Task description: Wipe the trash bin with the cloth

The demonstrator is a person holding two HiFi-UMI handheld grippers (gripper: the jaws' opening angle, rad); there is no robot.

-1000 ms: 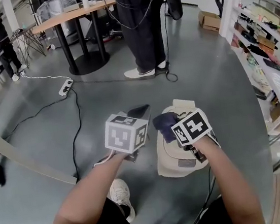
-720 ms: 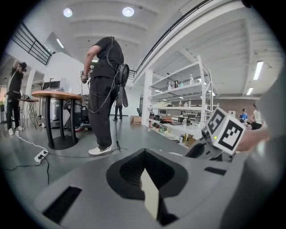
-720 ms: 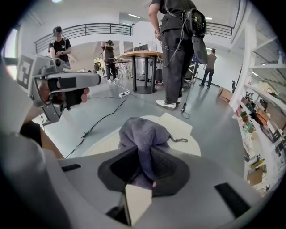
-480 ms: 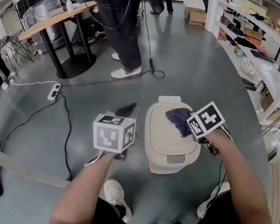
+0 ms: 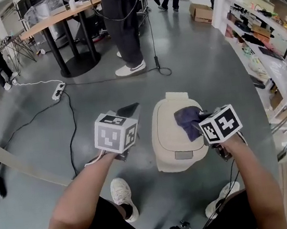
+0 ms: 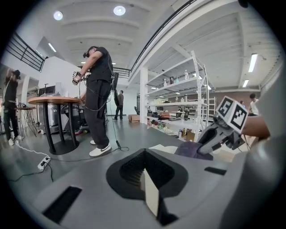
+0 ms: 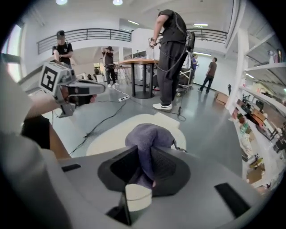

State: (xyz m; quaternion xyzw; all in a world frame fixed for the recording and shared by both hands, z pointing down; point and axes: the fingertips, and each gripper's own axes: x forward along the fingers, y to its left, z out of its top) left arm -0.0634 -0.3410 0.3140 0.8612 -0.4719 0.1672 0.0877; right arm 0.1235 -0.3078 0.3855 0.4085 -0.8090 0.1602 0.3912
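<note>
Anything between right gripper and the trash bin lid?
The purple cloth, clamped by the right gripper, lies on the trash bin lid; right gripper view shows it.

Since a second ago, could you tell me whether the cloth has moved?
Yes. Held by the right gripper, the cloth slid rightward across the bin lid, toward its right edge.

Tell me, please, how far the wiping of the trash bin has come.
Done: the cloth is clamped in the right gripper. In hand: it lies on the right side of the trash bin lid, so wiping seems under way. Left: probably the rest of the lid and the sides; wiped areas cannot be told apart. The left gripper is shut and empty beside the bin.
</note>
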